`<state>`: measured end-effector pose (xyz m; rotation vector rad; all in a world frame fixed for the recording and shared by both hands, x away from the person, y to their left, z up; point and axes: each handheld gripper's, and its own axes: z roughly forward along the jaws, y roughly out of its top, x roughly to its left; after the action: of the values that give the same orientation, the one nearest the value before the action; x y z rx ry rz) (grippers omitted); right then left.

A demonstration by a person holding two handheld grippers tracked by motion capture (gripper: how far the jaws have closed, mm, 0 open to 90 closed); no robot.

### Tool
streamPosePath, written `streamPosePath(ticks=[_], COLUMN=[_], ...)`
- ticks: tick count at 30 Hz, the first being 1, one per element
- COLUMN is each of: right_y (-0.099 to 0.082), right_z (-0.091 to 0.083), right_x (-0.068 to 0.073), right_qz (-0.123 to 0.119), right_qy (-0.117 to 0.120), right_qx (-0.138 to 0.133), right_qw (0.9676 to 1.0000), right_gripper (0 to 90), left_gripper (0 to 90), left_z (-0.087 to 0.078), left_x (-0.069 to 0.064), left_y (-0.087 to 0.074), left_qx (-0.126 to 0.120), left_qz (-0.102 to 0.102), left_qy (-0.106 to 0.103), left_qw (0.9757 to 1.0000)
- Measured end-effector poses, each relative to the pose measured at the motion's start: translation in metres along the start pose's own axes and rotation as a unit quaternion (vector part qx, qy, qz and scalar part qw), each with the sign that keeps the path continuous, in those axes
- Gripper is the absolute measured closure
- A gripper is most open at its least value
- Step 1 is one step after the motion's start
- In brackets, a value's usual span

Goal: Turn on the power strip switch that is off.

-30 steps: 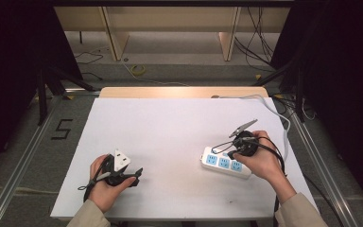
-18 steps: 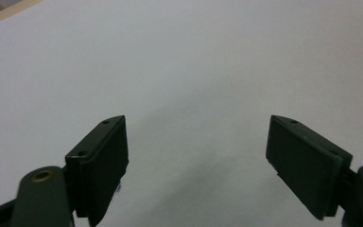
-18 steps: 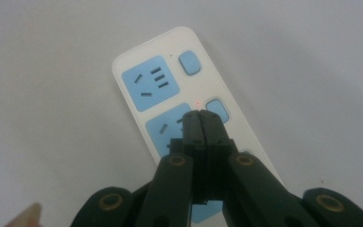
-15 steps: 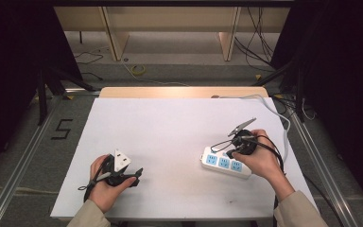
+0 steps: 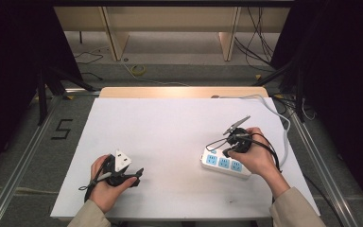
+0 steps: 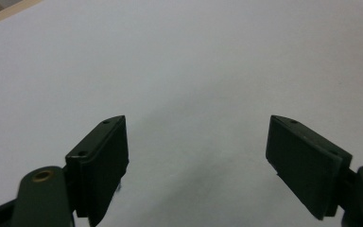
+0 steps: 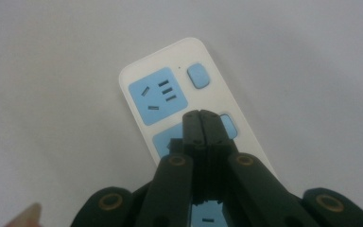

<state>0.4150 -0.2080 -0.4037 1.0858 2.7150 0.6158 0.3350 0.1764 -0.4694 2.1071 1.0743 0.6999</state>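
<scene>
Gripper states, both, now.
Left gripper: open, nothing between its jaws.
Right gripper: shut, empty, tips over the white power strip with blue sockets.

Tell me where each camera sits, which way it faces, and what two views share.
High view: above the near table edge, facing forward and down; hands with left gripper and right gripper.
Left gripper view: on that gripper, facing bare table; open jaws.
Right gripper view: looking down on power strip; shut jaws.
Shared: the strip, high and right views.
</scene>
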Motion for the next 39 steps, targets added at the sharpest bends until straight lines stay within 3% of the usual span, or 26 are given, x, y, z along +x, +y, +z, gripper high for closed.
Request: streamPosePath(ticks=[39], right_y=[0.026], right_z=[0.019], right_x=[-0.004], right_qz=[0.006], right_qy=[0.000], right_qx=[0.025], right_qw=[0.9997], right_gripper=[90.0], left_gripper=[22.7], left_z=[-0.001], left_x=[-0.001], left_y=[0.001], left_qx=[-0.006], left_qz=[0.003], left_qy=[0.002], left_qw=[1.0000])
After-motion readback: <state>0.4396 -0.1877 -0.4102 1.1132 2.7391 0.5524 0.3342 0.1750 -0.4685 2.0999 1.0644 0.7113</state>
